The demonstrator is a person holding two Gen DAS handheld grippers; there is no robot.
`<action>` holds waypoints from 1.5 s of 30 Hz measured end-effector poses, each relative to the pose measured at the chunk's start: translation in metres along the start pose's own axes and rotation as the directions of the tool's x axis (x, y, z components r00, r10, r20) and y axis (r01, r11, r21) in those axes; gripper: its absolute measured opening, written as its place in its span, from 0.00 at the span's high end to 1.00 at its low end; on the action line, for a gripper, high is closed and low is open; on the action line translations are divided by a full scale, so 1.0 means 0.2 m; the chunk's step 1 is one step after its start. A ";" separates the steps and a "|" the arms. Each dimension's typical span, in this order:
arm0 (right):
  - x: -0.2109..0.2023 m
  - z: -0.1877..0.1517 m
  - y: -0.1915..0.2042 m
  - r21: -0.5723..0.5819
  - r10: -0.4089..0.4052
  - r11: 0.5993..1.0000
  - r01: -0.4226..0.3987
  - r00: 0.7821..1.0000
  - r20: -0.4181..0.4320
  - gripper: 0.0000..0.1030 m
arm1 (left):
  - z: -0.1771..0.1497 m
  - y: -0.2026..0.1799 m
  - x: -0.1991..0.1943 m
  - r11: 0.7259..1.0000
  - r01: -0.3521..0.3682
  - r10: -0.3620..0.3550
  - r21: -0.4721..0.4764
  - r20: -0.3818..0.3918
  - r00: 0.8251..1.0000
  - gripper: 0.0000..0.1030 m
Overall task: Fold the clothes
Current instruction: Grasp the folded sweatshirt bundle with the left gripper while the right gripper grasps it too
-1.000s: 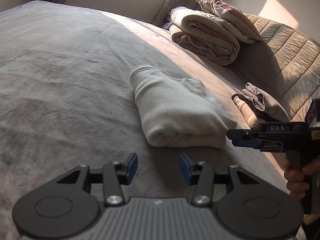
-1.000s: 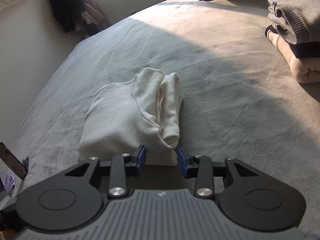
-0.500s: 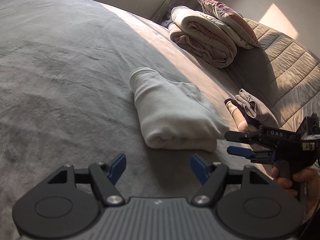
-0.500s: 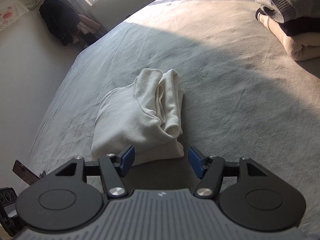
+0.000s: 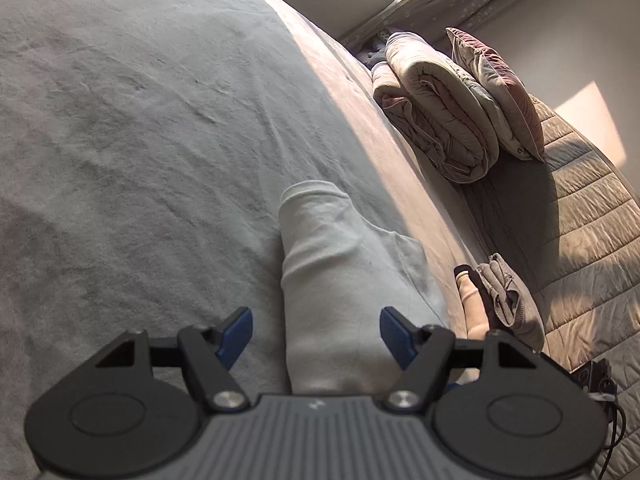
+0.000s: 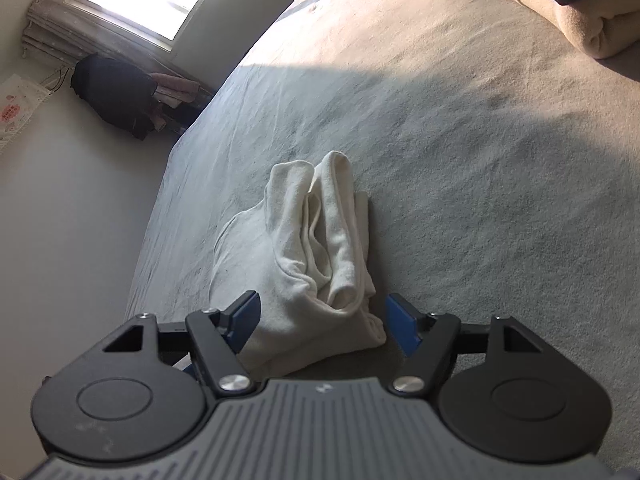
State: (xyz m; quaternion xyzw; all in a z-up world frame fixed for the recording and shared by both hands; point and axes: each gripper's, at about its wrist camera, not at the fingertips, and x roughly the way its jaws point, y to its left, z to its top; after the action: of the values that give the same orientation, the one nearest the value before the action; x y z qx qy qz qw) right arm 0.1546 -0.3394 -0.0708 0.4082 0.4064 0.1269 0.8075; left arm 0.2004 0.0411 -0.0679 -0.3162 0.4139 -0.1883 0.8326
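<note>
Left wrist view first: the folded white garment (image 5: pixel 344 292) runs from mid-frame down to the bottom center, lying on the grey bedspread (image 5: pixel 140 140). The left gripper (image 5: pixel 316 334) is spread wide, its jaws have just been opening, and the near end of the bundle sits between them without the blue pads pressing on it. So nothing is actually held. Over at the right edge there's a small stack of folded clothes (image 5: pixel 500 296), and a rolled duvet (image 5: pixel 440 108) at upper right.

Right wrist view: same garment (image 6: pixel 308 268) in the center, this time showing the open, layered end with 2 or 3 loose flaps. The right gripper (image 6: pixel 322 322) is wide too, jaws just been opening, straddling the near corner, gripping nothing.

Looks soft, light and floppy to me, probably cotton. I'd pinch through all the layers at the thick folded edge, 1 claw per end, otherwise the flaps will likely spill open.
</note>
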 end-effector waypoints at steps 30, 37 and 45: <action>-0.19 -0.11 0.18 0.080 0.017 0.997 -0.016 1.000 -0.009 0.58 | -0.17 -0.18 -0.12 0.994 0.030 -0.034 -0.108 -0.033 0.999 0.64; -0.30 -0.31 0.28 0.032 -0.032 0.999 0.033 0.998 -0.056 0.58 | -0.34 -0.15 -0.33 0.995 0.030 -0.036 -0.091 -0.067 0.997 0.64; -0.34 -0.54 0.31 -0.006 -0.045 0.999 0.044 0.994 -0.098 0.58 | -0.51 -0.06 -0.53 0.999 0.012 -0.016 -0.042 -0.101 0.995 0.64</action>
State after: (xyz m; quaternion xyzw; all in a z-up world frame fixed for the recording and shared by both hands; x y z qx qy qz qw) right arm 0.0368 -0.2754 -0.0220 0.3906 0.4545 0.1296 0.7900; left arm 0.0545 0.0549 -0.0455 -0.3260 0.4572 -0.2014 0.8026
